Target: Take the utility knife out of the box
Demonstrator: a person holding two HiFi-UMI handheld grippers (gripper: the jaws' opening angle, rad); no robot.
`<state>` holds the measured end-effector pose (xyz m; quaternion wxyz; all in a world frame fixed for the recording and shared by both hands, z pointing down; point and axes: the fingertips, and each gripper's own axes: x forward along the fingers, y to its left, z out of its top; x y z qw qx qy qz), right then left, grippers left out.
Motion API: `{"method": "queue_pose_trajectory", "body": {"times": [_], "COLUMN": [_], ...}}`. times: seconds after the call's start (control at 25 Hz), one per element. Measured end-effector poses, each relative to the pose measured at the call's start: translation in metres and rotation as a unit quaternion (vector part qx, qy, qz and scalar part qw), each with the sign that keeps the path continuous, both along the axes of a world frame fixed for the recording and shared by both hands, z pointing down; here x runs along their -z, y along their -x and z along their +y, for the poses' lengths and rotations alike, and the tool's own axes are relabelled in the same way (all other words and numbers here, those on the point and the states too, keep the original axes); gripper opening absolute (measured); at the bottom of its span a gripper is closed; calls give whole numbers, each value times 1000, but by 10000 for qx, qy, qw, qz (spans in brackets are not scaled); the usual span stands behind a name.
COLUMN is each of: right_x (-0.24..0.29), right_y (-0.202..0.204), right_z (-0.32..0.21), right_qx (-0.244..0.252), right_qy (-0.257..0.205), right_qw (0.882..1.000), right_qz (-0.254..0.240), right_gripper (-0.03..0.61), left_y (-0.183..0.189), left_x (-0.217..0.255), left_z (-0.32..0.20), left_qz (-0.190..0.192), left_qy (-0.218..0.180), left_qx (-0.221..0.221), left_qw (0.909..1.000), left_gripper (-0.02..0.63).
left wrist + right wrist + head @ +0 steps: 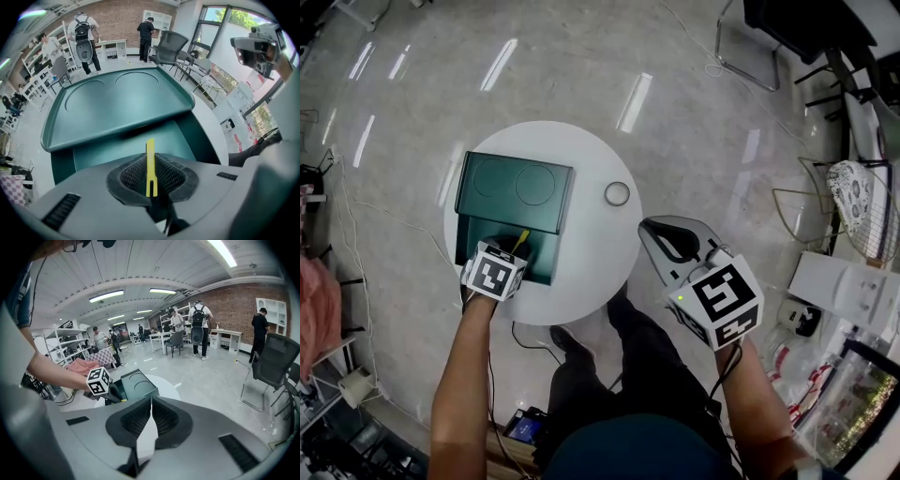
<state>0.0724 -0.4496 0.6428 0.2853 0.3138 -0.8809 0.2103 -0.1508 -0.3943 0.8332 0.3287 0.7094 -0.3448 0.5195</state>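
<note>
A dark green box (546,262) lies on a round white table (600,253) with its lid (516,192) swung open behind it. In the left gripper view the lid (117,105) fills the upper middle. A slim yellow utility knife (150,166) stands between the ribbed pads of my left gripper (150,157), which is shut on it over the box's inside. In the head view the knife (521,242) sticks out above my left gripper (511,248). My right gripper (654,230) hangs off the table's right edge, jaws together with nothing in them; its tips (151,401) meet.
A small metal ring (617,194) lies on the table right of the lid. Wire chairs and clutter stand at the right (825,216). In the right gripper view the box (136,385) and left gripper's marker cube (98,380) show; people stand by shelves far off.
</note>
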Motion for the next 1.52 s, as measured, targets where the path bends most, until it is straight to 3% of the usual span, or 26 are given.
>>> {"method": "queue_pose_trajectory", "body": {"times": [0.24, 0.64, 1.16, 1.52], "right_x": [22, 83, 173, 222], "right_y": [-3, 21, 62, 97], "right_z": [12, 41, 92, 135], "right_qx": [7, 171, 385, 612], "right_qy": [-114, -435, -891, -1074], "right_qw": [9999, 9988, 9951, 9921], "right_qz": [-31, -117, -177, -190], "right_gripper": [38, 38, 38, 38], "left_y": [-4, 9, 47, 80], "left_x": [32, 125, 260, 332], "left_z": [11, 34, 88, 136], "left_qz": [76, 430, 730, 1049], "left_qy": [-434, -1141, -2173, -2636], "left_qx": [75, 424, 731, 1105], "left_qw": [9990, 9916, 9706, 9525], "left_gripper": [66, 66, 66, 66]}}
